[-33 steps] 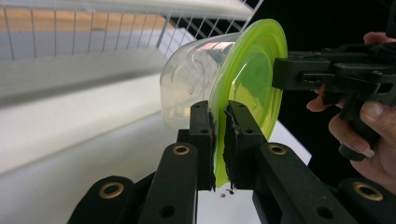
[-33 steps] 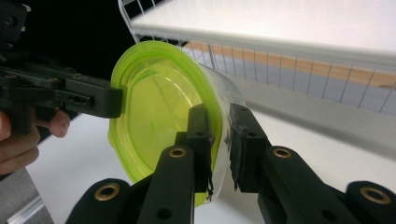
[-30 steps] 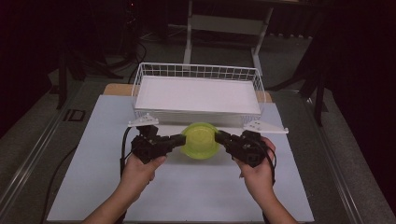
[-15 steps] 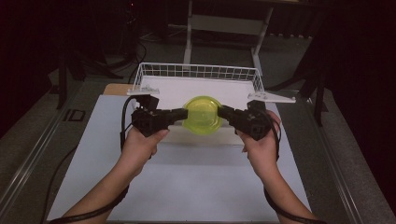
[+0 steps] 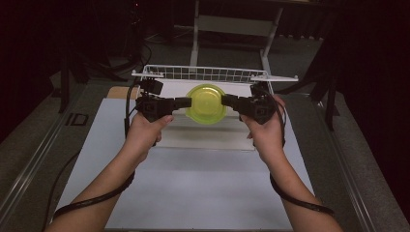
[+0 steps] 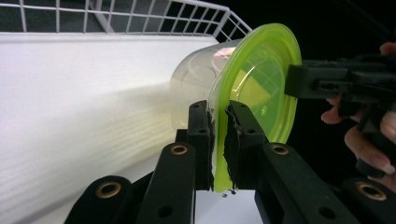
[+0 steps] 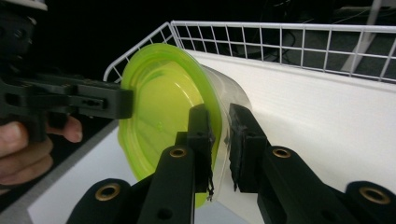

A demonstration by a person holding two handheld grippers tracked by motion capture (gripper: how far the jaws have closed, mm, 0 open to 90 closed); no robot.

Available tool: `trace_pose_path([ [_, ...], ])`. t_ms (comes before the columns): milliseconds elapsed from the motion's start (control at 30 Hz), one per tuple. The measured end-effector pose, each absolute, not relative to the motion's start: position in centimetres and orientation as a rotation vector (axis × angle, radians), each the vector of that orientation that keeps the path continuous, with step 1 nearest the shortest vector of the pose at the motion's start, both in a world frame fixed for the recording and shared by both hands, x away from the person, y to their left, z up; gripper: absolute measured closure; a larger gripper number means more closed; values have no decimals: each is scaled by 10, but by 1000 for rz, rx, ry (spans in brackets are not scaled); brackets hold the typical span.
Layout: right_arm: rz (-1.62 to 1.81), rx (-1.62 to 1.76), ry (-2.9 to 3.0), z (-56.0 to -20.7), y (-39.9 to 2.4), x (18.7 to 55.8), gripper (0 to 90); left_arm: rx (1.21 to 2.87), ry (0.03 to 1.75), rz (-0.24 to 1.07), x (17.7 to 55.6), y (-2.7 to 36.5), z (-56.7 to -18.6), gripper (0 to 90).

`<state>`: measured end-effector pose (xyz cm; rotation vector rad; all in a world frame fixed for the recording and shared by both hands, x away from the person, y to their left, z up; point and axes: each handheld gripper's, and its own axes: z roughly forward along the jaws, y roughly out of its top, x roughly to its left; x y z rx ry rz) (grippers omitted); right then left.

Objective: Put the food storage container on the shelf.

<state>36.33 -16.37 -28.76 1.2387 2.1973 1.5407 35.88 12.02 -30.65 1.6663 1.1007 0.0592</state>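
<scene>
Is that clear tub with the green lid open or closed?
Closed: the green lid sits on the mouth of the clear tub, and the left claw and right claw each pinch its rim.

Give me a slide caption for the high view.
Left gripper and right gripper clamp opposite rim edges of a green-lidded container, holding it over the white wire basket.
</scene>
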Motion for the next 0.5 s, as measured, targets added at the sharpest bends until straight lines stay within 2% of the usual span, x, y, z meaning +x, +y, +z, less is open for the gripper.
trace_pose_path([
  [400,1495,1411,2259,-290,-163,395,797,1665,1126,50,379,117,-315,773],
  [500,1483,1444,2266,-290,-164,400,798,1664,1130,59,380,116,-316,710],
])
